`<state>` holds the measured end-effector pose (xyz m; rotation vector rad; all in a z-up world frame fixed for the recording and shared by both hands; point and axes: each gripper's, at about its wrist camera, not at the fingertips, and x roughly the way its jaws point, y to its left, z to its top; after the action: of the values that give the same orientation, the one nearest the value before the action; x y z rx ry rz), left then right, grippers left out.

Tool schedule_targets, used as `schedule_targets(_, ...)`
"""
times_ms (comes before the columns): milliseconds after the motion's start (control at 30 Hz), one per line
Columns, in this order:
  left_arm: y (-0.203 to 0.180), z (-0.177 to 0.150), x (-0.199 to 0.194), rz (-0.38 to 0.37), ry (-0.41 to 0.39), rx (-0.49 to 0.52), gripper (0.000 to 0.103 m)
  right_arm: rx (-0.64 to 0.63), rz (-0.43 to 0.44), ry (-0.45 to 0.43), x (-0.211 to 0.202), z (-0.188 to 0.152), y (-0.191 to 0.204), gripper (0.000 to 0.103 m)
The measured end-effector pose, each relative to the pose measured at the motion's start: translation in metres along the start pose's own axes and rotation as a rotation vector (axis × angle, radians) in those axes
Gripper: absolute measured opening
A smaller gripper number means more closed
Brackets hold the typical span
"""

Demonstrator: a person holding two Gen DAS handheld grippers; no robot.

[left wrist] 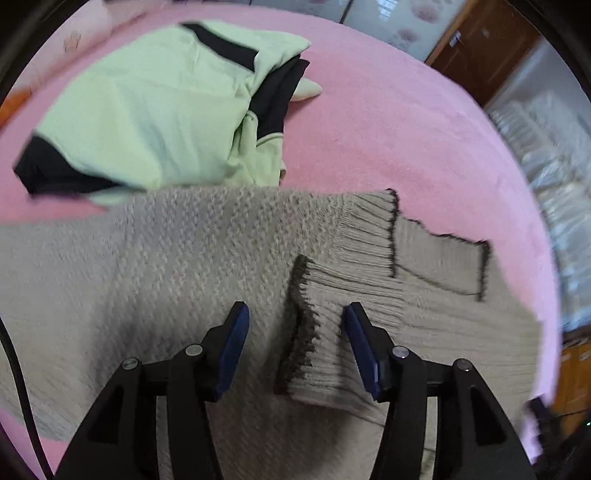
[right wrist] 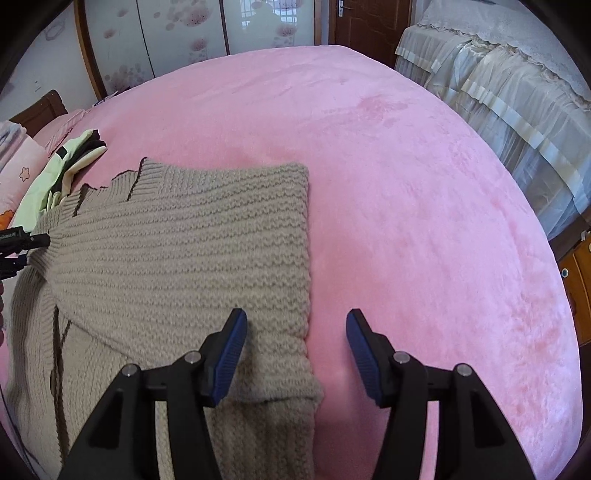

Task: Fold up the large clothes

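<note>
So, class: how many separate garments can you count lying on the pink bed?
2. A beige knit sweater lies nearest, under the cameras; a pale green and black top lies beyond it. More may be hidden outside the views.

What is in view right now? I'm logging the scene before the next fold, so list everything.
knit sweater: one, beige with dark trim, spread on the blanket, partly folded, under both tongs.
ribbed cuff: one, beige with dark edge, lying on the sweater between the left tongs' fingers.
jacket: one, pale green and black, bundled on the blanket beyond the sweater.
blanket: one, pink, covering the bed.
pillow: one, pink with flower print, at the left edge.
wardrobe doors: floral, white, behind the bed.
door: one, brown wood, far wall.
frilled cover: one, cream, right of the bed.
left tongs: open, astride the cuff.
right tongs: open, over the sweater's edge.
</note>
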<state>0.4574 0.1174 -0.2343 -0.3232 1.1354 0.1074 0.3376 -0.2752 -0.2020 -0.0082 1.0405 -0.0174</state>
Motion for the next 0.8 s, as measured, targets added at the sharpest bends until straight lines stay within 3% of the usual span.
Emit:
schedule_targets(33,-0.011,-0.004,0.006,0.118,-0.017,0.091,0.058,-0.002,-0.012,-0.008,0.000,0.003,0.001,0.056)
schedule_targets(100,-0.025,-0.013,0.011,0.234,-0.053,0.196,0.063,0.003,-0.035,-0.036,0.002,0.014,0.002,0.056)
schedule_targets(200,-0.039,-0.022,-0.003,0.323,-0.128,0.270,0.062,0.029,-0.016,-0.051,0.004,0.029,0.004,0.056)
schedule_targets(267,-0.046,-0.026,-0.018,0.344,-0.187,0.290,0.062,0.053,0.018,-0.072,0.004,0.040,0.007,0.055)
schedule_targets(333,-0.049,-0.027,-0.040,0.320,-0.245,0.286,0.062,0.056,0.063,-0.076,0.006,0.049,0.016,0.049)
schedule_targets(400,-0.055,-0.024,-0.052,0.229,-0.259,0.253,0.062,0.049,0.098,-0.070,0.009,0.055,0.026,0.044)
schedule_targets(467,-0.057,-0.026,-0.058,0.117,-0.222,0.207,0.062,0.036,0.151,-0.058,0.016,0.059,0.041,0.039)
schedule_targets(567,-0.067,-0.029,-0.039,0.039,-0.134,0.163,0.062,0.023,0.218,-0.024,0.030,0.061,0.066,0.035)
schedule_targets(700,-0.079,-0.045,-0.008,0.089,-0.081,0.156,0.062,0.008,0.249,0.038,0.054,0.055,0.087,0.035)
schedule_targets(800,-0.067,-0.047,0.002,0.085,-0.088,0.141,0.062,-0.003,0.178,0.023,0.065,0.056,0.073,0.014)
